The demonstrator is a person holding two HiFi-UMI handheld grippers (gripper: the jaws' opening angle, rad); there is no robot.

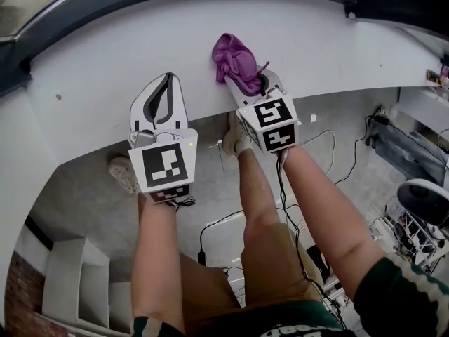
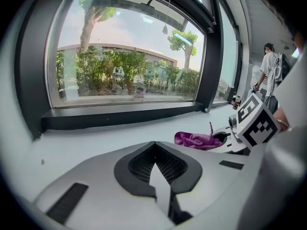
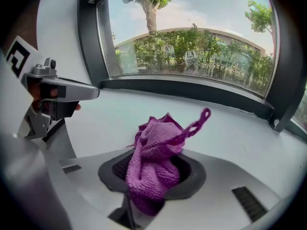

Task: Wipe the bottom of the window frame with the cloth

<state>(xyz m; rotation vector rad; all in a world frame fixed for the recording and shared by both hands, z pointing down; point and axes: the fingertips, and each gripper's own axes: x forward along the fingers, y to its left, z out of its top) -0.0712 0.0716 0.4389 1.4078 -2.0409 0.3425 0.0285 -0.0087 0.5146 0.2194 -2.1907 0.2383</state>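
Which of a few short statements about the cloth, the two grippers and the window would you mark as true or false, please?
1. The right gripper holds the purple cloth. True.
2. The left gripper grips a second cloth. False: its fingers are together with nothing between them.
3. The purple cloth is pressed on the dark window frame. False: it is over the white sill, short of the frame.
4. Both grippers are over the white sill. True.
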